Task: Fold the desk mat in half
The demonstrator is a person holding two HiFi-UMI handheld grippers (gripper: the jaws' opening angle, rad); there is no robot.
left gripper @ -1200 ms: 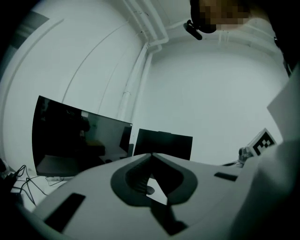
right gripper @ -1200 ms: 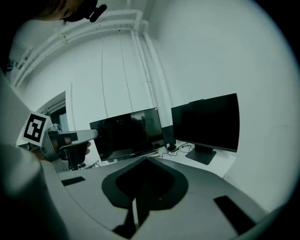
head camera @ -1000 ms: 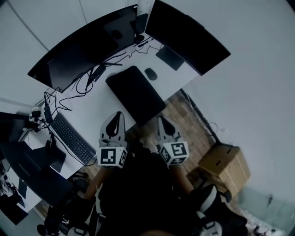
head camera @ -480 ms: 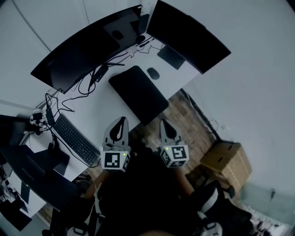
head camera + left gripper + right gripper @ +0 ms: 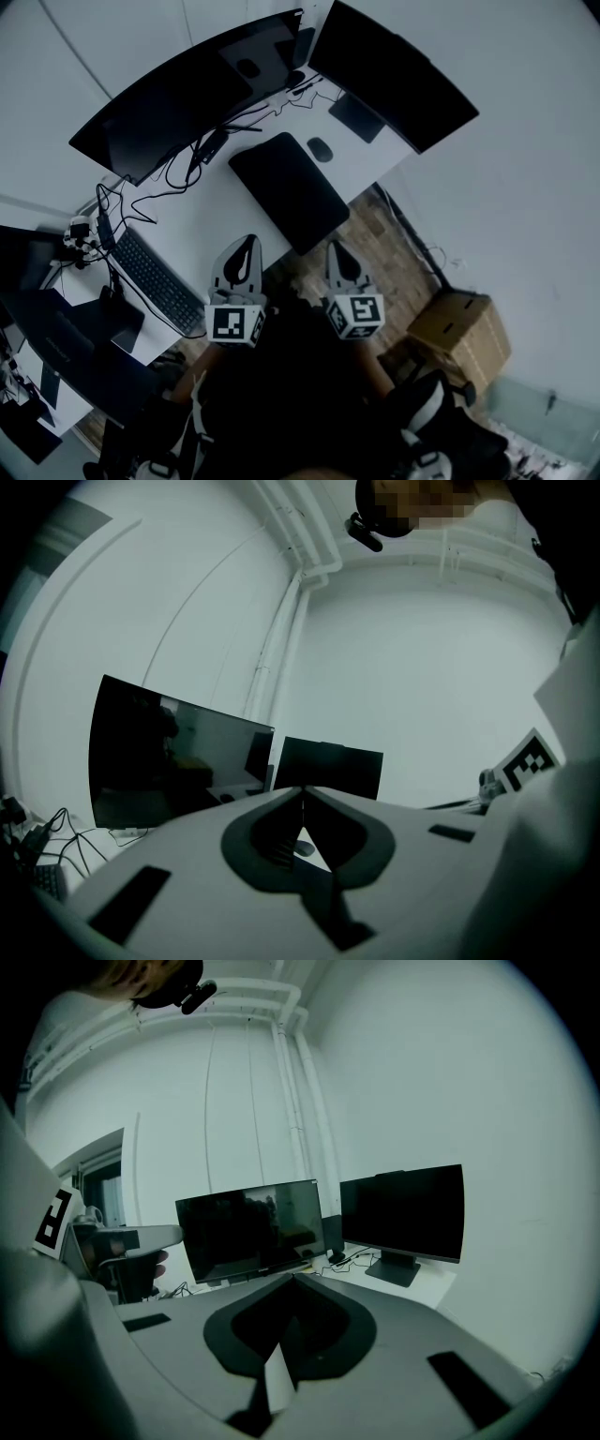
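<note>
Drifted: left tool [image 5: 247, 243], right tool [image 5: 335, 247]; one desk mat [image 5: 291, 187], two monitors [image 5: 187, 94] [image 5: 394, 75].

closed left claw [image 5: 302, 793] facing monitors [image 5: 178, 761]

We are finding all three views dim, under flat, cool grey light casting only soft shadows. Wide lenses are bowing straight lines and darkening the corners. The wide black curved monitor screen [image 5: 251, 1230] is carrying faint reflections. The pale grey left gripper [image 5: 302, 791] and right gripper [image 5: 292, 1279] are showing blurred, close to their lenses.
</note>
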